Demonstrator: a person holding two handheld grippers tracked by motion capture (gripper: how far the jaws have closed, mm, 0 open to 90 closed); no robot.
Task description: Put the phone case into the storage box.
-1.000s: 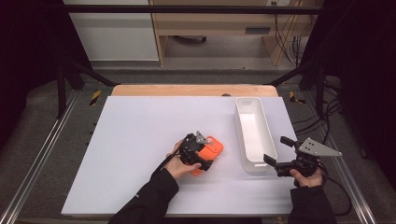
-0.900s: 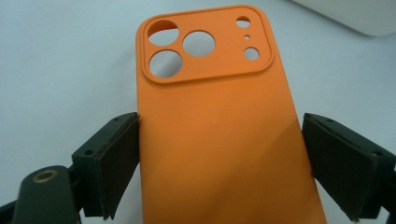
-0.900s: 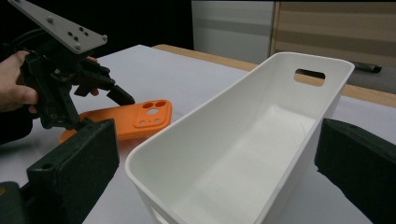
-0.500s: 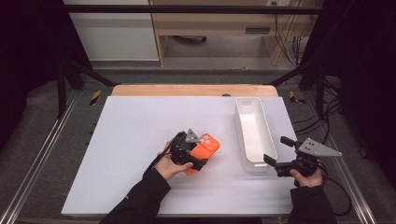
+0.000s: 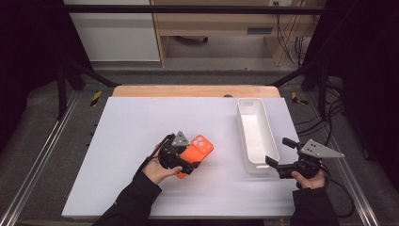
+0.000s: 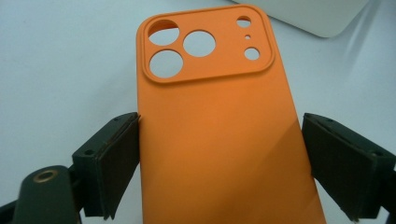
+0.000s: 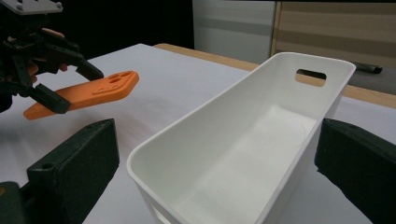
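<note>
White tabletop (image 5: 117, 141), pretty bare otherwise. Our left gripper (image 5: 186, 165) is clamped on the orange phone case (image 6: 215, 135), holding it lifted just left of the white bin (image 5: 256, 136). Our right gripper (image 5: 277, 162) sits spread apart around the bin's near end. That edge grip looks thin, so the case could slip or twist out.

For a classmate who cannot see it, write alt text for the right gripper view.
An empty white bin stands on the white table between the open right tongs, one black jaw on each side of its near end. Farther off to the left, the left tongs hold an orange phone case raised above the table.
</note>
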